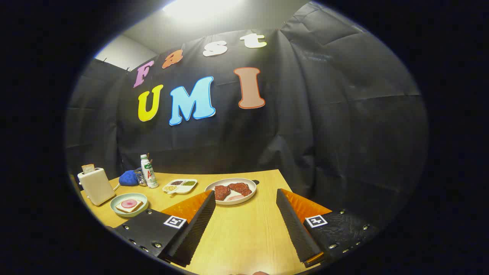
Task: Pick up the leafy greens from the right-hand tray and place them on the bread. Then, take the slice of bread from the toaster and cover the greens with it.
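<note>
Across the wooden table (244, 236), widest thing here: plenty of bare board, so little risk of bumping anything on a straight run forward. Just above it, gripper (245, 193) spread wide, pinching nothing, fingers flanking the near rim of the white tray (248, 182) just ahead. On that tray, ruffled dark-red pieces, taken to be the leafy greens (231, 189), beside a pale pink piece; likely to snag both at once, or to lift only one limp leaf and drop it on the way, if closed too shallow. Also likely to shove the light tray toward the far edge if pushed in low. Off to the left, well apart: white toaster (95, 186) with the slice of bread (88, 168) standing in its slot; liable to tip or slide if the slice is dragged sideways rather than drawn straight up. Near the toaster, pale green plate (114, 208) holding the bread (131, 208) with a pink round on top; small target, easy to overshoot with floppy leaves. Behind, a bottle (148, 172), easily toppled on a careless sweep leftward. As for writing: green and red print on the bottle's label, too small to make out; black-and-white square markers on the gripper, no words.
</note>
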Demonstrator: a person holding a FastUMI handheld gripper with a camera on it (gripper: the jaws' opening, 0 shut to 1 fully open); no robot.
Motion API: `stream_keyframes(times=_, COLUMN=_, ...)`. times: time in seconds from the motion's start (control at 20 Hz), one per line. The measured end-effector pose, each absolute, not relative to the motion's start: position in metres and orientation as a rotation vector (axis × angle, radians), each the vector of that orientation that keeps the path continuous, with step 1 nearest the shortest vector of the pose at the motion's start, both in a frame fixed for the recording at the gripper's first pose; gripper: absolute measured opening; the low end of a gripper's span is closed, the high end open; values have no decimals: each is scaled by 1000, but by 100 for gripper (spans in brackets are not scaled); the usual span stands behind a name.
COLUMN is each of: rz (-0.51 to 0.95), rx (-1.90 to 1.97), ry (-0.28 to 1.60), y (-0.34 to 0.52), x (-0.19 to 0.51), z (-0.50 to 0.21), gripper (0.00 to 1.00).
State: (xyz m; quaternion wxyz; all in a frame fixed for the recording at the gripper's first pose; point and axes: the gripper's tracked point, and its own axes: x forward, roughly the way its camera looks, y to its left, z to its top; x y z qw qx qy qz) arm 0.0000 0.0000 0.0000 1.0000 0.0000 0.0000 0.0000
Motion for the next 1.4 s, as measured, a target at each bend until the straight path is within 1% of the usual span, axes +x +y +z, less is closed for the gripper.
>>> stream_keyframes(times=0.2, rz=-4, rx=-50, ry=0, y=33, x=-24, z=-3, gripper=97)
stream_keyframes(times=0.35, rz=47, rx=-44, ry=28, y=66, x=-39, z=-16, gripper=97)
stream_keyframes(times=0.75, rz=96, rx=-107, ry=71, y=117, x=-51, z=-48, gripper=98)
stream_keyframes(times=1.0, rz=156, rx=-146, ry=173, y=146, x=-53, z=-87, gripper=97)
stream_keyframes(times=1.25, rz=179, rx=-162, ry=295, y=159, x=-46, z=-123, gripper=98)
stream_keyframes(times=1.3, rz=182, rx=-156, ry=317, y=159, x=-44, z=-131, gripper=98)
stream_keyframes(times=1.35, rz=188, rx=-154, ry=340, y=161, x=-42, z=-137, gripper=91)
stream_keyframes(times=1.4, rz=187, rx=-161, ry=365, y=162, x=-41, z=-144, gripper=90)
